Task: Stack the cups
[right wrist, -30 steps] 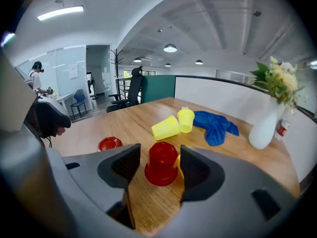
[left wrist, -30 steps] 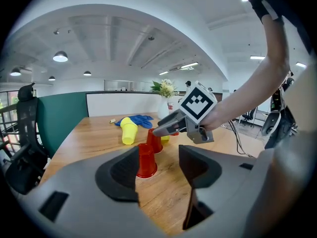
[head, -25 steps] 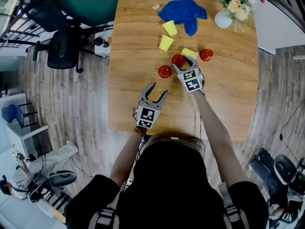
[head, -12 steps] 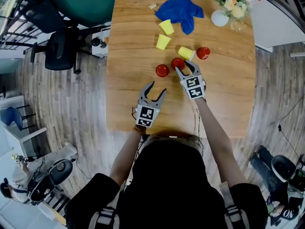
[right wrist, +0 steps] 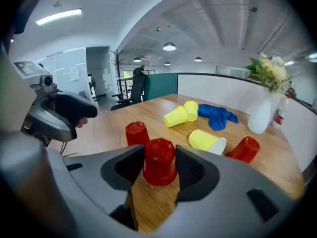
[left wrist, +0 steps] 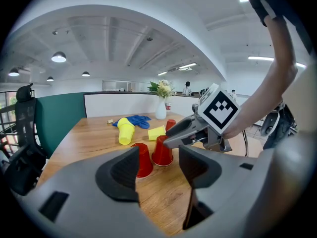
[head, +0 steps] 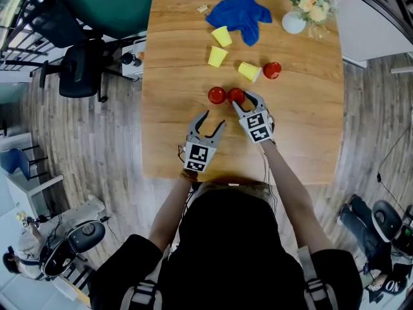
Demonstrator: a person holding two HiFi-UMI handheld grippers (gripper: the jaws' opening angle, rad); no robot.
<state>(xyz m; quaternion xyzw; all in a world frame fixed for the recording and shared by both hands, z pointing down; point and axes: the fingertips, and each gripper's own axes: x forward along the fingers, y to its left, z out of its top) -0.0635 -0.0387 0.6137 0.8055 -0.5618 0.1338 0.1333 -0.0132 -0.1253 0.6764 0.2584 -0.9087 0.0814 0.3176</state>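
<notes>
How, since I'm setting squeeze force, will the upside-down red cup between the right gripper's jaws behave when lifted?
The red cup, on which the right gripper has just been closing its jaws, looks like thin plastic: probably light and easily crushed. Its smooth, tapered wall narrows upward, so it may slip down. Set down rim-first, it should stand steadily.

3 red cups (head: 217, 95) (head: 235, 95) (head: 271, 70), 3 yellow cups (head: 221, 37) (head: 217, 57) (head: 249, 72) (blue cloth (head: 239, 15))

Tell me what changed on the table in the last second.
The right tool, jaws just closing, gripped a red cup and drew it back beside the second red cup. The left tool stayed open and still; the yellow cups stayed put.
</notes>
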